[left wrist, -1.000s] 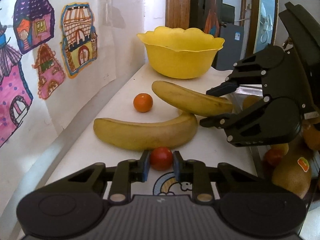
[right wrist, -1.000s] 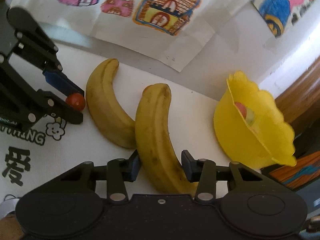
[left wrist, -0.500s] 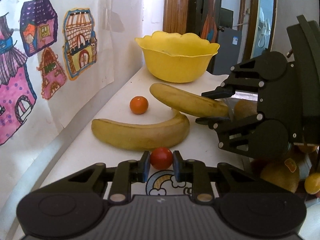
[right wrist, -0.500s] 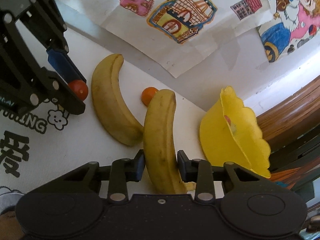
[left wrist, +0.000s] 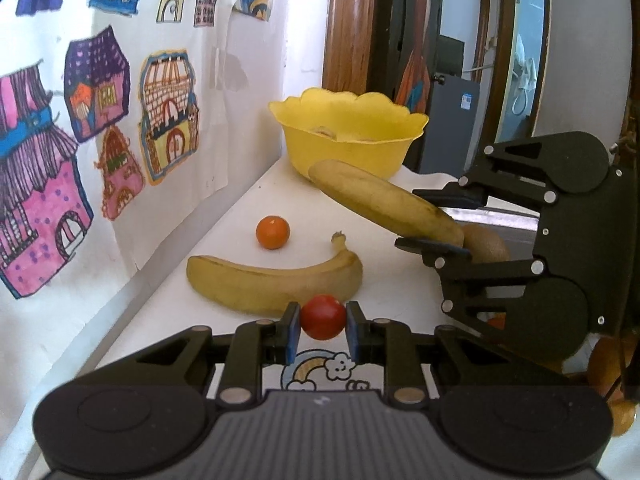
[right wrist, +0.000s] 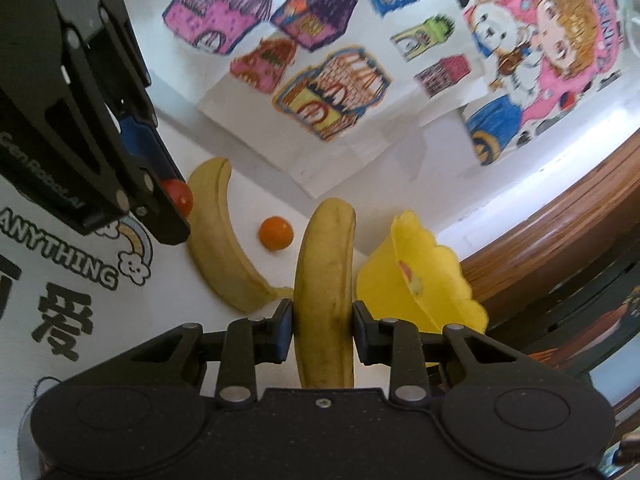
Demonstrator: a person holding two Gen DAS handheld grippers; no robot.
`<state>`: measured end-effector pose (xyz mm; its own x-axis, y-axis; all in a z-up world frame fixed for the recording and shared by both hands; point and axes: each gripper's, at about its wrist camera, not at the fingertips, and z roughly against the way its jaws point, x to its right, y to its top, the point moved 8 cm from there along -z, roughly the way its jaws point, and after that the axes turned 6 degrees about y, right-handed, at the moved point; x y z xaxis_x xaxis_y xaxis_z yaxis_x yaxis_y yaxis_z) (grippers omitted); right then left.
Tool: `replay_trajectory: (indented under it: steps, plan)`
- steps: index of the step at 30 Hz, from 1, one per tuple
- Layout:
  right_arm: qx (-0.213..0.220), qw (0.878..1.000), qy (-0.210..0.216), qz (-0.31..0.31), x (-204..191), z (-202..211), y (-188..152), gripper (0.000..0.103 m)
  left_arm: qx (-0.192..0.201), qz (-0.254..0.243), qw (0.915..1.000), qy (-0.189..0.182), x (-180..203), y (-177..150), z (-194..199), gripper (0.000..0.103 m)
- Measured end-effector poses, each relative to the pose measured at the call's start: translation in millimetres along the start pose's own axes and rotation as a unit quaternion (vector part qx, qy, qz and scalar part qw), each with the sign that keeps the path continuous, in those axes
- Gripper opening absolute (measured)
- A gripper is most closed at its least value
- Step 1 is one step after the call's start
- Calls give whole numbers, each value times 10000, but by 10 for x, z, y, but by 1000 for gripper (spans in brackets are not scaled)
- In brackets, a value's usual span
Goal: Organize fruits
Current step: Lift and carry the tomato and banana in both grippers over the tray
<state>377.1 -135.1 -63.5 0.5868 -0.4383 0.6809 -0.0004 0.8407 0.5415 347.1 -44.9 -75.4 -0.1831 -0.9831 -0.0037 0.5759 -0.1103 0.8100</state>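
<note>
Both grippers are loaded w/ fruit, prob. bound for the yellow bowl point(left wrist: 347, 136) at the far end of the white table point(left wrist: 240, 216).

Left gripper point(left wrist: 323, 330) is clamped on a small red tomato point(left wrist: 322, 317), pads on both sides, held low just in front of the rainbow sticker point(left wrist: 316, 368).

Right gripper point(right wrist: 322, 330) grasps a banana point(right wrist: 325, 288) near its lower end; its jaws have just been closing on it. The far tip sticks out toward the bowl, so the fruit is lifted off the table, angled up.

Not yet picked: a second banana point(left wrist: 276, 282) lying flat and a small orange point(left wrist: 273, 232) beside it, near the wall drawings point(left wrist: 120, 128). The bowl already has sth. inside, too small to ID.
</note>
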Motion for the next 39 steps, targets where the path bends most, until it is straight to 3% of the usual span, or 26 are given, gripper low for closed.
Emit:
replay_trajectory:
  steps: [12, 25, 32, 39]
  plan:
    - [124, 9988, -474, -78, 264, 606, 29, 32, 234, -39, 9997, -91, 195, 138, 257, 26]
    - [-244, 9955, -901, -162, 525, 1377, -511, 32, 520, -133, 9967, -606, 877, 303, 386, 26]
    - [-226, 9953, -915, -230, 501, 1529, -751, 32, 433, -282, 9947, -893, 1285, 226, 291, 26]
    - [-149, 9963, -791, -291, 475, 1426, -827, 32, 306, -446, 9934, -1009, 1532, 145, 180, 26]
